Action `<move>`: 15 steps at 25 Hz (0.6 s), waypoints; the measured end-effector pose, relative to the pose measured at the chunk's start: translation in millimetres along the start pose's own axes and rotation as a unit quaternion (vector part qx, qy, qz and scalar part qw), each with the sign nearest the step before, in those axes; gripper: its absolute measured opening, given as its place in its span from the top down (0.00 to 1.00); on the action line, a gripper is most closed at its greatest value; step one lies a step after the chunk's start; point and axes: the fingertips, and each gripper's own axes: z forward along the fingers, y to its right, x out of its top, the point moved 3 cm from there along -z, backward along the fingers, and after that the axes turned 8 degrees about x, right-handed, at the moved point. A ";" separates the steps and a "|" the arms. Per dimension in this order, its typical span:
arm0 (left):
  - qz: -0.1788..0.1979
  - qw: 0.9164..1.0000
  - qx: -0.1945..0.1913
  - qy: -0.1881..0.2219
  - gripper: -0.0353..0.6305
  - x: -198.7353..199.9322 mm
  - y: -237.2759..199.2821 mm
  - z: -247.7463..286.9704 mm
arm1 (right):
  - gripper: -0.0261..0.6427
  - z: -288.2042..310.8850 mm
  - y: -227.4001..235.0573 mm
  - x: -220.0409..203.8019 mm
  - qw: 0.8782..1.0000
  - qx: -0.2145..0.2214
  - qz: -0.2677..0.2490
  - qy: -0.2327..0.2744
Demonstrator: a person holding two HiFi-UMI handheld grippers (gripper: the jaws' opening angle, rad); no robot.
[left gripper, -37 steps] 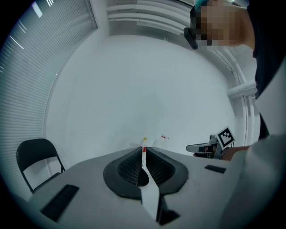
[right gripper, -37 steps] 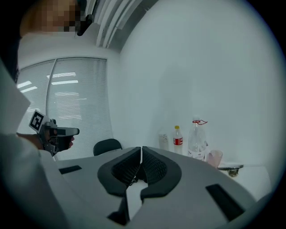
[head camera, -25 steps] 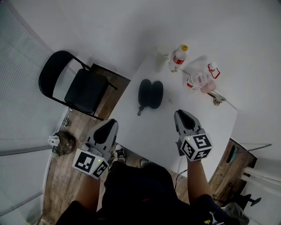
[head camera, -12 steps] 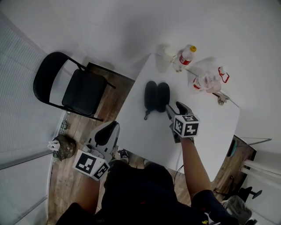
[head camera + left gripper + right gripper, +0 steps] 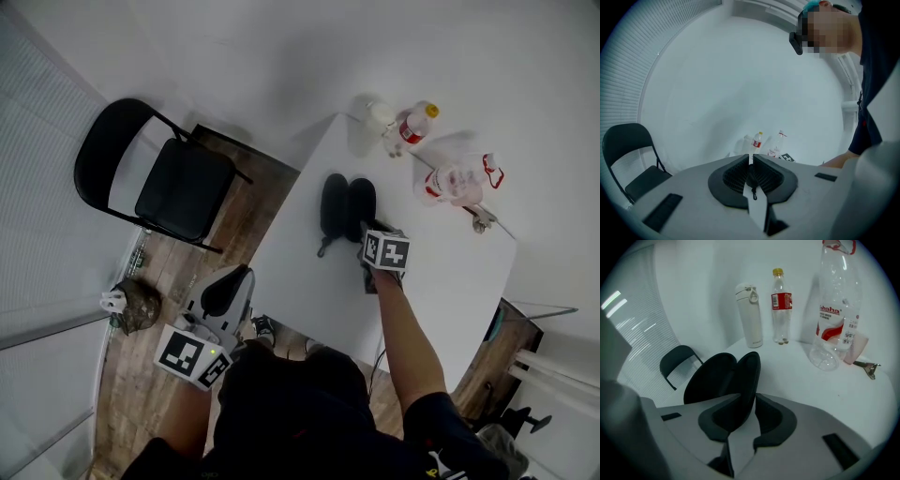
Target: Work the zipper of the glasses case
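- Right claw [image 5: 749, 398]: half open, its jaws having just been closing. It points steeply down at the near end of the black hard-shell glasses case [image 5: 717, 376]. The rim of the case's right-hand shell stands between the jaws. A sliver of light shows beside the right pad, so no firm pinch can be read yet. The approach is probably from the near end because the zipper track runs round that rim.
- Left claw [image 5: 751, 161]: clenched on nothing. In the head view it [image 5: 234, 277] hangs off the near left edge of the white worktop [image 5: 441, 272], well apart from the case, probably waiting to steady it.
- Glasses case [image 5: 347, 204]: lies unzipped near the worktop's left edge, in its far half. Its two shells are spread side by side, and a short black strap trails towards the near edge.
- Background: a white insulated flask [image 5: 749, 315] and a clear bottle with a red label and yellow cap [image 5: 779, 305] stand at the far corner, clear of the working area.
- A black folding chair [image 5: 178, 187] stands on the floor beyond the left edge.
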 end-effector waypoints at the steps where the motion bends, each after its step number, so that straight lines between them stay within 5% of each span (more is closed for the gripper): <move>1: 0.001 1.000 0.000 0.000 0.88 -0.1 -0.3 -0.7 | 0.83 0.2 2.0 -0.4 1.000 -0.007 0.003 0.001; 7: -0.014 1.000 0.005 -0.009 0.88 -2.7 -1.8 -6.2 | 0.91 -17.7 1.0 3.7 0.997 0.022 0.056 0.039; 15: -0.033 0.997 -0.074 -0.005 0.88 13.3 21.8 -9.6 | 0.91 -110.4 -40.4 31.2 0.972 0.151 0.106 0.149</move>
